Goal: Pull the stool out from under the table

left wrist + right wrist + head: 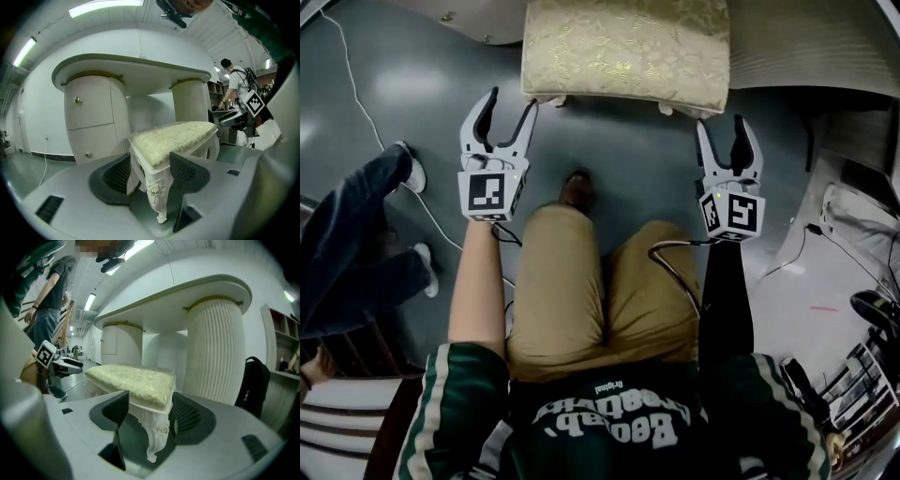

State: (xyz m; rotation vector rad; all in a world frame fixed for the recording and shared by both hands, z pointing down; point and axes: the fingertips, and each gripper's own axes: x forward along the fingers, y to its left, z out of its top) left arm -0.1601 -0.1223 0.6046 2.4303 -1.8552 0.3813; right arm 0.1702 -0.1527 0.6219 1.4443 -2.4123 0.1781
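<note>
The stool, white carved legs under a cream brocade cushion, stands on the grey floor in front of me. My left gripper is at its near left corner. In the left gripper view that corner and its leg sit between the jaws of the left gripper, whose pads lie against the corner's sides. My right gripper is at the near right corner. There the leg stands inside the wide jaws of the right gripper, with dark gaps beside it.
The white table on fluted pedestals rises just behind the stool. Another person's legs and a white cable are on the left. A black backpack leans at the right. My own shoe is below the stool.
</note>
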